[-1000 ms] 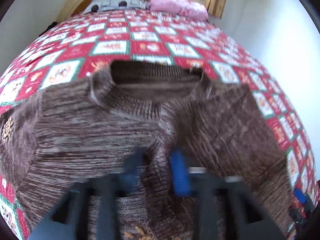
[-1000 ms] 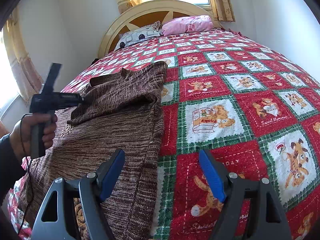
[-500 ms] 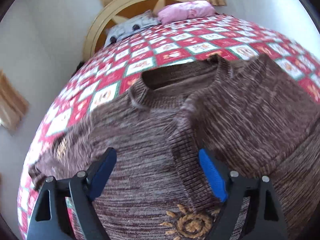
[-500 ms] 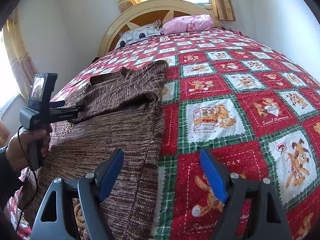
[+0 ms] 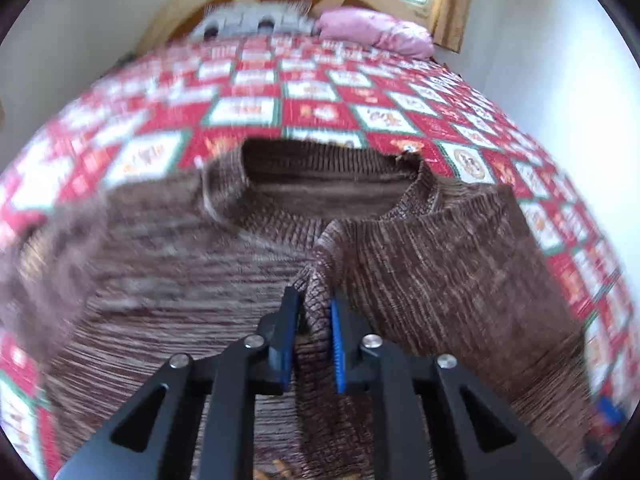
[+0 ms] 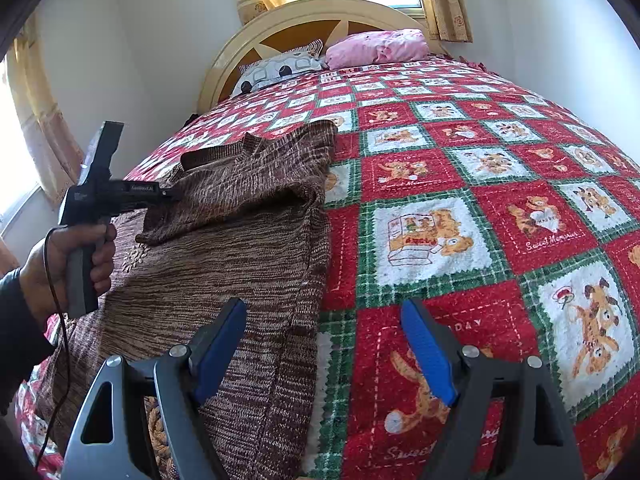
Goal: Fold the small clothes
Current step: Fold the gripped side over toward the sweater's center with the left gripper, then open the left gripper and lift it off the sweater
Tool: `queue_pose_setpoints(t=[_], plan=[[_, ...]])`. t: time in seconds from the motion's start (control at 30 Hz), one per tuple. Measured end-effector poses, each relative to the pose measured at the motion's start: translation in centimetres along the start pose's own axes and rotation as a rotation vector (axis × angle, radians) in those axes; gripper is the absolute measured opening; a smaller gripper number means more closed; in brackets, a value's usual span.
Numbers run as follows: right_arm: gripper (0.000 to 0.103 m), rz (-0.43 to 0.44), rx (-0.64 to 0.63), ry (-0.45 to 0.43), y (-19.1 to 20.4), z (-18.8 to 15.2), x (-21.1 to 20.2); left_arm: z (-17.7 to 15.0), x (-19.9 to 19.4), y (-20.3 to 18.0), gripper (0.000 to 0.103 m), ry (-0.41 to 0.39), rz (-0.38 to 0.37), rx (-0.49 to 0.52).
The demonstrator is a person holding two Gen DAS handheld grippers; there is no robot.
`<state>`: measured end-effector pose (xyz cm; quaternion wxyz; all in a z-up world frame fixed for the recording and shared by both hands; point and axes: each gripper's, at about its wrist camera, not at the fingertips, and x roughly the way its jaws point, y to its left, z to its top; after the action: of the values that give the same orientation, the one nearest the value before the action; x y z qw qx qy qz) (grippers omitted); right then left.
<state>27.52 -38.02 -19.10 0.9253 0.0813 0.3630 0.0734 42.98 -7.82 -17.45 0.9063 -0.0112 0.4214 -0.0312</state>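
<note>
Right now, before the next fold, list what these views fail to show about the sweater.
- Left wrist view: the sweater hem is cut off by the bottom edge and the left hand-held gripper.
- Left wrist view: the left sleeve is motion-blurred.
- Right wrist view: the sweater's near corner is hidden behind the open right hand-held gripper.

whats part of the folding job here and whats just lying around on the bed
Job:
brown knit sweater
left gripper, shut on the folded-in sleeve
right gripper, open, holding nothing

Lying about:
pink pillow
patterned pillow
red patchwork bedspread

one sweater (image 6: 224, 248), two pillows (image 6: 280, 68) (image 6: 376, 46), two grippers (image 5: 314, 344) (image 6: 324, 352).
</note>
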Motion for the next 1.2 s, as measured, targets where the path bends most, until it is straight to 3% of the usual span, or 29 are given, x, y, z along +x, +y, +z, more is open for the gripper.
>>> queue_pose_setpoints(t=[0.03,0.1,0.17,0.2,0.37,0.4,0.47,0.6,0.63,0.67,0.7,0.87,1.0,1.1,1.2], plan=[[0.08,-0.001,-0.001,0.0,0.0,0.0,0.0,-0.3,-0.8,-0.8,0.016,-0.049,0.073,0.058],[0.08,0.001,0.001,0.0,0.0,0.0,0.0,-1.0,-1.9,-2.1,0.027,-0.134,0.208,0.154],[0.081,0.002,0.002,0.0,0.0,0.0,0.0,-1.2,-1.6,-2.0,0.068,-0.136,0.3,0.202],[0.081,0.003,0.003,0.0,0.0,0.0,0.0,-1.4,-1.3,-1.7,0.07,-0.129,0.319,0.21],[0.081,0.003,0.001,0.004,0.0,-0.1,0.1,-1.5,-1.3,-0.5,0.064,-0.096,0.28,0.187],[0.081,0.003,0.002,0.004,0.0,0.0,0.1,-1.5,-1.3,-0.4,0.063,-0.083,0.221,0.179],[0.081,0.001,0.0,0.006,0.1,-0.1,0.2,-1.4,-1.3,0.1,0.049,-0.052,0.085,0.13],[0.082,0.003,0.002,0.005,0.1,0.0,0.2,0.1,0.4,0.4,0.046,0.0,-0.063,0.027],[0.082,0.004,0.003,0.005,0.1,-0.1,0.2,0.4,0.9,0.5,0.036,0.019,-0.081,0.008],[0.082,0.007,0.005,0.005,0.1,-0.1,0.2,0.8,1.4,0.9,0.015,0.017,-0.059,-0.017],[0.082,0.01,0.007,0.004,0.0,0.0,0.2,0.9,1.3,0.7,0.015,-0.001,-0.051,-0.028],[0.082,0.014,0.007,0.006,-0.2,0.0,0.3,-1.4,-1.6,-2.5,0.015,-0.134,0.097,0.133],[0.083,0.016,0.007,0.007,-0.2,0.0,0.3,-1.9,-2.7,-3.2,0.022,-0.211,0.204,0.204],[0.083,0.019,0.01,0.007,-0.3,0.0,0.3,-1.7,-2.3,-3.2,0.025,-0.19,0.182,0.241],[0.083,0.027,0.015,0.005,-0.5,0.0,0.3,-1.7,-1.5,-2.9,0.025,-0.132,0.242,0.275]])
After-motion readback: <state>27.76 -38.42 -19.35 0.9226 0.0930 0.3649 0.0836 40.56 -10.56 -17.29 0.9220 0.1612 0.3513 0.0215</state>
